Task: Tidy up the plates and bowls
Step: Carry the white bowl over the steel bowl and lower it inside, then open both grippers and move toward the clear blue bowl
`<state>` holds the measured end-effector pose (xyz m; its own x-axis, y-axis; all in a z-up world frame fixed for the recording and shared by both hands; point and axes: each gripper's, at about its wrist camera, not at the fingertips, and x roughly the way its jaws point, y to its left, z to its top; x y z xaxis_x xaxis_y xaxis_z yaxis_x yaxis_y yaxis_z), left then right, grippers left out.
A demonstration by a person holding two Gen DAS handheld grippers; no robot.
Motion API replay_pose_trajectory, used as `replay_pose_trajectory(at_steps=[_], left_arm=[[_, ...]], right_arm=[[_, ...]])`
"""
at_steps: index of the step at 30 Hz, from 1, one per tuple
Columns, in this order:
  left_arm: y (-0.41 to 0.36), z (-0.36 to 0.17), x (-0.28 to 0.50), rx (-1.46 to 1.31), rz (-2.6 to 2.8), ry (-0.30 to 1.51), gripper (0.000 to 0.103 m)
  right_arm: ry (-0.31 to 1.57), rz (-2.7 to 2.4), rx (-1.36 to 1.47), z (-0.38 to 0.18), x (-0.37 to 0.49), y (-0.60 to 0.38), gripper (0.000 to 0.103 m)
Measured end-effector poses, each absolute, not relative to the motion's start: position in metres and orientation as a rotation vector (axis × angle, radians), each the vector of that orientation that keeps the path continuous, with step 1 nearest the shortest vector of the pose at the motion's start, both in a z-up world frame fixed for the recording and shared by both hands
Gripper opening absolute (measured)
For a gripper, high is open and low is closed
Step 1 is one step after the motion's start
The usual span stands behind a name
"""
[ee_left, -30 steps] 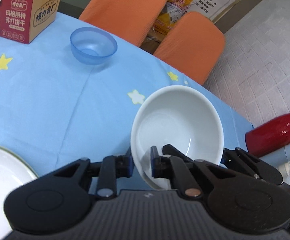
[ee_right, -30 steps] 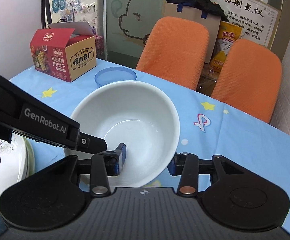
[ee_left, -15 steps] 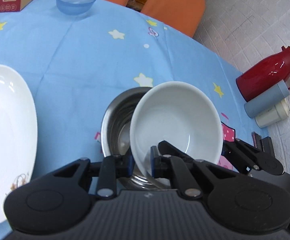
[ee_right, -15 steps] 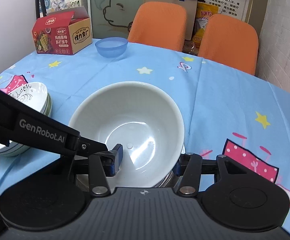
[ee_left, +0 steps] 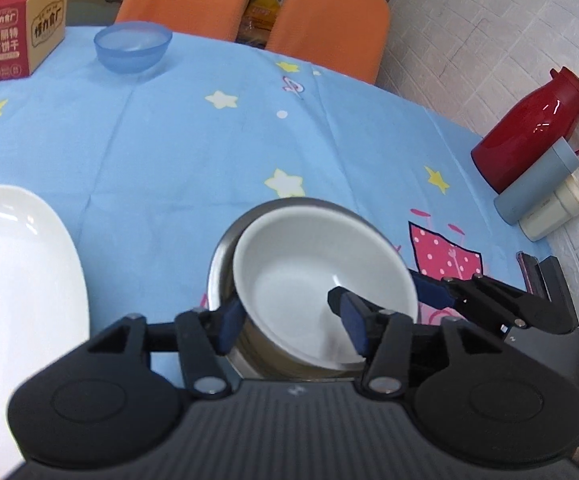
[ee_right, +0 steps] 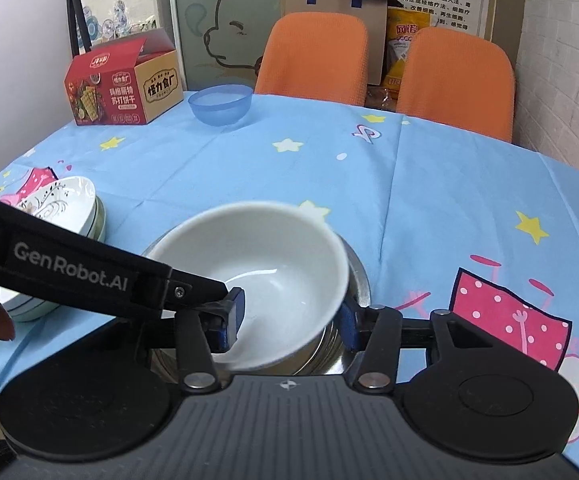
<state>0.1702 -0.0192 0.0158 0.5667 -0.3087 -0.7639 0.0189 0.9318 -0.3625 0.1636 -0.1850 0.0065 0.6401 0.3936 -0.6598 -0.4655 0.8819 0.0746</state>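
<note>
A white bowl rests tilted inside a steel bowl on the blue tablecloth. My left gripper is open, its fingers spread on either side of the white bowl's near rim. My right gripper is open too, its fingers apart around the opposite rim. A white patterned plate lies at the left; in the right wrist view it tops a stack of plates. A blue plastic bowl stands at the far side.
A red cracker box stands at the back left. A red flask, a grey-blue cup and a cream container lie at the right edge. Two orange chairs stand behind the table.
The white bowl has come down into the steel bowl. My left gripper has opened and let go of its rim. My right gripper stays spread around the bowl.
</note>
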Motion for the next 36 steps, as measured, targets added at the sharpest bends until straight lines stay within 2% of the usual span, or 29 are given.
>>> replay_pose_trajectory(at_steps=[2, 3, 5, 14, 28, 36], left_arm=[[-0.016, 0.022, 0.170, -0.330, -0.205, 0.948, 0.062], [-0.014, 0.026, 0.169, -0.330, -0.202, 0.945, 0.069], [-0.008, 0.032, 0.166, -0.339, -0.194, 0.923, 0.071], [0.019, 0.045, 0.165, -0.325, -0.171, 0.865, 0.074], [0.083, 0.033, 0.196, -0.330, -0.071, 0.875, 0.074], [0.121, 0.028, 0.244, -0.331, -0.008, 0.883, 0.075]], right_arm=[[0.715, 0.496, -0.063, 0.010, 0.164, -0.191, 0.085], [0.706, 0.493, -0.048, 0.012, 0.164, -0.194, 0.087], [0.681, 0.456, -0.053, 0.016, 0.163, -0.196, 0.103], [0.691, 0.436, -0.047, 0.010, 0.173, -0.202, 0.103], [0.764, 0.484, -0.022, 0.015, 0.224, -0.173, 0.103], [0.786, 0.541, -0.187, 0.032, 0.272, -0.115, 0.103]])
